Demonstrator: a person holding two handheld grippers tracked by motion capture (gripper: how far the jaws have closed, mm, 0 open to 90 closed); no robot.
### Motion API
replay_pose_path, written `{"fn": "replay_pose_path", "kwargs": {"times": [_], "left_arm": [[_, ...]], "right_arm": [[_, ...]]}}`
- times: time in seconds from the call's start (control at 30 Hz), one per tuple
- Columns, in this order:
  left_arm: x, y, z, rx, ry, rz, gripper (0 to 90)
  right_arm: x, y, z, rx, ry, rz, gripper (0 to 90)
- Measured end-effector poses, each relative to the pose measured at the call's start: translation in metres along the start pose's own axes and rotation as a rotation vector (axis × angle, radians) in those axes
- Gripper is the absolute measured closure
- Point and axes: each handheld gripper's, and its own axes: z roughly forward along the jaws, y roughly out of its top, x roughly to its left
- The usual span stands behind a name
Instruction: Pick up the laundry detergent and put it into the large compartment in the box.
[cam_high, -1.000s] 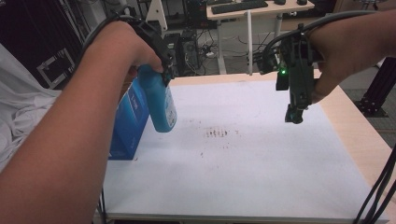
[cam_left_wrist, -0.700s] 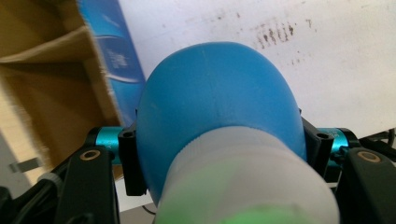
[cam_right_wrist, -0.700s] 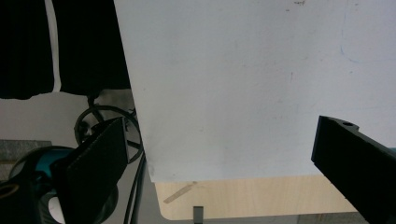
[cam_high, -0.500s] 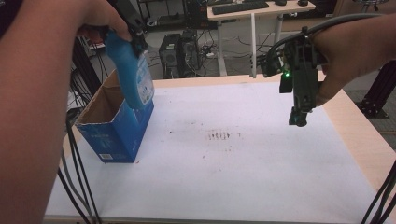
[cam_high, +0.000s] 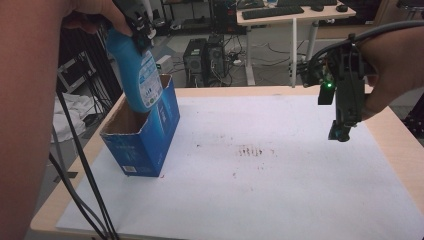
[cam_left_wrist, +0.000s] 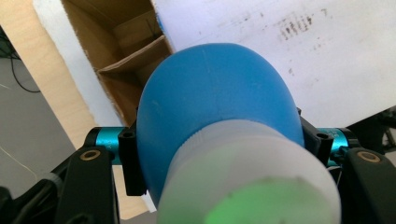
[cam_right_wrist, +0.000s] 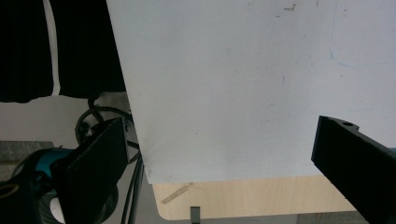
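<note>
Behind the pale wooden worktop, with its white paper sheet spread across most of the surface, stand desks, computer towers and loose cables.

At the sheet's left edge sits an open-topped blue cardboard box, its brown inside showing. The left tongs are pinching a blue plastic bottle with a white cap near its neck; in the left gripper view the black jaws press against both sides of the bottle, cap nearest the camera. The bottle hangs base-down, its long axis nearly upright but leaning, top toward the left and base toward the box. Its base is at the box's mouth, close to the far right wall, and looks to be just entering rather than resting on the bottom. From the left gripper view the open box lies straight beyond the bottle, so the coming move is probably a lowering along the bottle's own axis, with a slight straightening to keep the base off the rim.

The right tongs hover well apart, above the sheet's right side, pointing down; in the right gripper view their jaws stand spread wide with nothing between them, over the sheet and the worktop edge. The left hand is the one at the box.
</note>
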Motion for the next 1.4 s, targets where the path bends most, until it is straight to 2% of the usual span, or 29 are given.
{"fn": "replay_pose_path", "kwargs": {"times": [0.2,0.33,0.4,0.53,0.6,0.77,0.8,0.87,0.9,0.93,0.97,1.03,1.07,1.1,1.13,1.17,1.4], "left_arm": [[0.013,-0.002,0.002,0.017,0.018,0.036,35.8],[0.025,-0.003,0.011,0.037,0.029,0.078,35.8],[0.030,-0.004,0.016,0.041,0.020,0.092,35.8],[0.040,-0.005,0.027,0.068,-0.004,0.096,35.8],[0.042,-0.005,0.032,0.069,-0.016,0.110,35.8],[0.048,-0.006,0.050,0.095,-0.046,0.106,35.8],[0.050,-0.007,0.054,0.099,-0.050,0.113,35.8],[0.050,-0.007,0.054,0.099,-0.050,0.113,35.8],[0.053,-0.009,0.061,0.109,-0.057,0.117,35.8],[0.053,-0.009,0.061,0.109,-0.057,0.117,35.8],[0.057,-0.011,0.071,0.111,-0.067,0.130,35.8],[0.057,-0.013,0.079,0.107,-0.077,0.157,35.9],[0.057,-0.013,0.079,0.107,-0.077,0.157,35.9],[0.057,-0.015,0.086,0.100,-0.087,0.185,35.9],[0.057,-0.015,0.086,0.100,-0.087,0.185,35.9],[0.057,-0.017,0.093,0.097,-0.092,0.202,35.9],[0.053,-0.024,0.124,0.137,-0.068,0.367,36.0]], "right_arm": [[-0.002,0.003,-0.001,0.004,0.002,0.001,3.0],[-0.005,0.003,0.001,0.015,0.011,0.011,3.0],[-0.007,0.003,0.002,0.018,0.014,0.017,3.0],[-0.008,0.005,0.002,0.016,0.015,0.020,3.0],[-0.009,0.006,0.002,0.015,0.014,0.016,3.0],[-0.010,0.008,0.004,0.027,0.017,0.016,3.0],[-0.009,0.008,0.004,0.030,0.018,0.028,3.0],[-0.009,0.009,0.004,0.026,0.016,0.022,3.0],[-0.009,0.009,0.004,0.026,0.016,0.022,3.0],[-0.009,0.009,0.004,0.026,0.016,0.022,3.0],[-0.008,0.010,0.003,0.017,0.019,0.019,3.0],[-0.008,0.010,0.003,0.018,0.018,0.019,3.0],[-0.008,0.010,0.003,0.018,0.018,0.019,3.0],[-0.007,0.011,0.003,0.023,0.017,0.026,3.0],[-0.007,0.011,0.003,0.023,0.017,0.026,3.0],[-0.007,0.011,0.003,0.022,0.015,0.020,3.0],[-0.004,0.013,0.003,0.027,0.008,0.017,3.0]]}}
